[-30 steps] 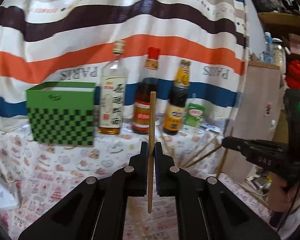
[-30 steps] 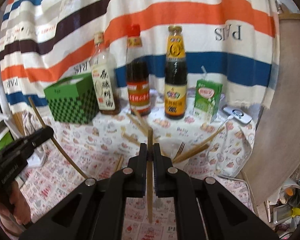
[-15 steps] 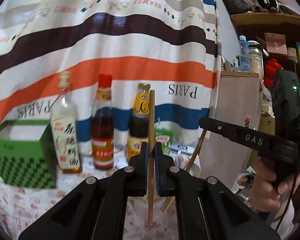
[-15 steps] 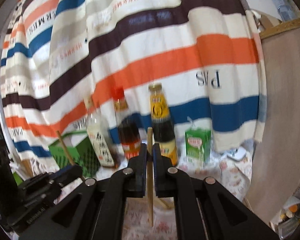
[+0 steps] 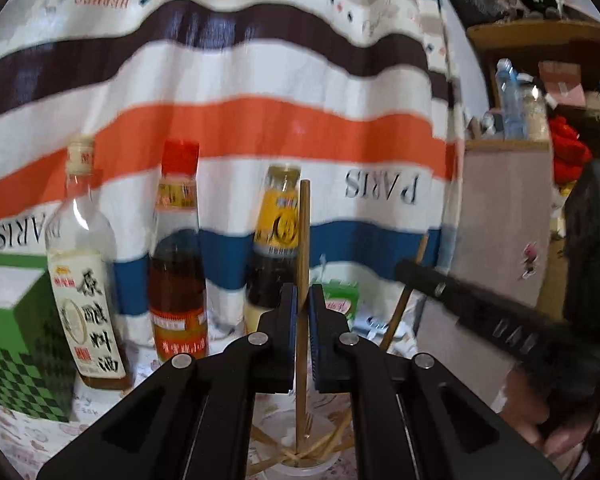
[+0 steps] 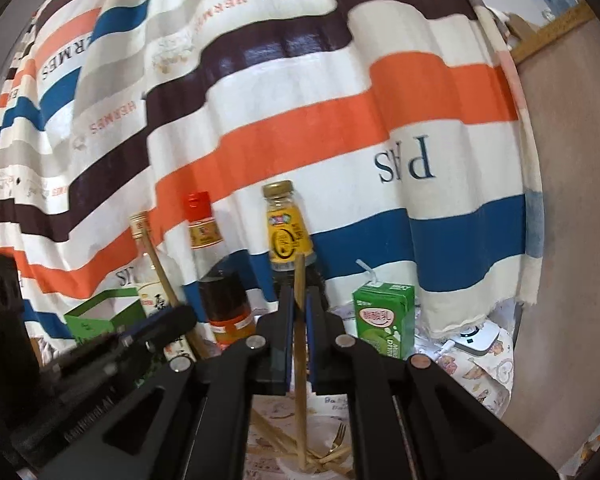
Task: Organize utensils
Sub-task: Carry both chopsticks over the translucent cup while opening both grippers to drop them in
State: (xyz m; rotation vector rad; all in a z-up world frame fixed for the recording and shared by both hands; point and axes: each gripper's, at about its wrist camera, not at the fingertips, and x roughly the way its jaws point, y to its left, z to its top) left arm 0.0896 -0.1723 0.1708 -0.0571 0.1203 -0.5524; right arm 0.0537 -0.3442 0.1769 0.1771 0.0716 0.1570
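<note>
Two chopsticks are in the air, one in each gripper. The left gripper (image 5: 303, 320) is closed tightly on an upright chopstick (image 5: 303, 248), and the right gripper (image 6: 296, 320) pinches a second chopstick (image 6: 299, 340) in the same way. Under both, low in the pictures, a white container (image 5: 300, 466) already keeps several chopsticks and what seems to be a small fork (image 6: 338, 438), though the view there is blurred. The step in hand is carrying; next each stick needs lowering, tip first, into that container on the tabletop (image 5: 28, 440) before the jaws release it.
</note>
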